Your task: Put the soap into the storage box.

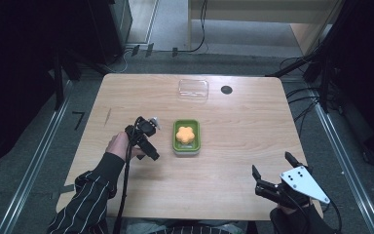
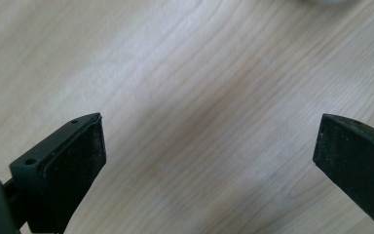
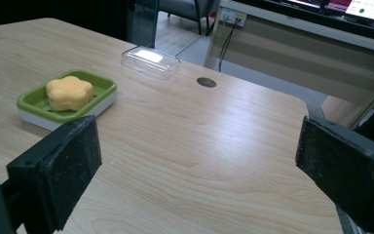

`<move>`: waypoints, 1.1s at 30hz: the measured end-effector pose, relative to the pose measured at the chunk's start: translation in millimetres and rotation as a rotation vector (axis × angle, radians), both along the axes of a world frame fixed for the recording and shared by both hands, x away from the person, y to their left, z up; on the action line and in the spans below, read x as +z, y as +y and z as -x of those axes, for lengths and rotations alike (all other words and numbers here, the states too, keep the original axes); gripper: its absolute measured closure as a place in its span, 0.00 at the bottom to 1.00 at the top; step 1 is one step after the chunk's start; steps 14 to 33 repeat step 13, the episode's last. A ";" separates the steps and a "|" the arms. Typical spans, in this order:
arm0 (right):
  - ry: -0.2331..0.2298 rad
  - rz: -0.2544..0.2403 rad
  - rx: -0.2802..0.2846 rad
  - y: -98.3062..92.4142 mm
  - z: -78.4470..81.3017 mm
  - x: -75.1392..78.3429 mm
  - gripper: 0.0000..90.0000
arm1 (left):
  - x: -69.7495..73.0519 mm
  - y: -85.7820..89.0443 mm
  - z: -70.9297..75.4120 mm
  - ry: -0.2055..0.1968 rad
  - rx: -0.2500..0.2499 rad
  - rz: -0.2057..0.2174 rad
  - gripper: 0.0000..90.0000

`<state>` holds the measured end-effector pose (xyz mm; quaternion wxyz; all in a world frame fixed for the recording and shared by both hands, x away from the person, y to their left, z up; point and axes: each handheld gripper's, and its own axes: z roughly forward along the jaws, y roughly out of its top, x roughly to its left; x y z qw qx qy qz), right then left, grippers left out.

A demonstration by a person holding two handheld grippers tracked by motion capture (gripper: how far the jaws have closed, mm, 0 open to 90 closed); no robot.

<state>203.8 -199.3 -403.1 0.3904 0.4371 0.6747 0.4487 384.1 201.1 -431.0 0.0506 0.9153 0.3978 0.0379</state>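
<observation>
While one orange flower-shaped soap (image 1: pixel 185 133) is sitting in one green tray (image 1: pixel 195 142) mid-table, with one clear lid (image 1: pixel 193 89) beyond it, you are holding your left gripper (image 1: pixel 152 139) just left of the tray and your right gripper (image 1: pixel 271 171) well to its right, both spread wide, gripping nothing.

Surface: light wooden table (image 1: pixel 233 161), round dark hole (image 1: pixel 226 89) near far edge.
Centre: green soap dish (image 1: pixel 186 137) on white base.
Far side: clear plastic lid (image 1: pixel 193 89), beside the hole.
</observation>
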 end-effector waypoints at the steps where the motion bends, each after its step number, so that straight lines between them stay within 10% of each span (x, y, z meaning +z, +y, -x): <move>1: -0.003 0.002 0.004 0.4 -0.3 0.0 0.04 | -2.2 1.7 1.9 0.004 -0.001 -0.003 0.00; 33: -0.003 -0.002 0.012 1.0 -2.6 -0.5 0.04 | -8.0 8.2 6.7 0.020 0.005 -0.008 0.00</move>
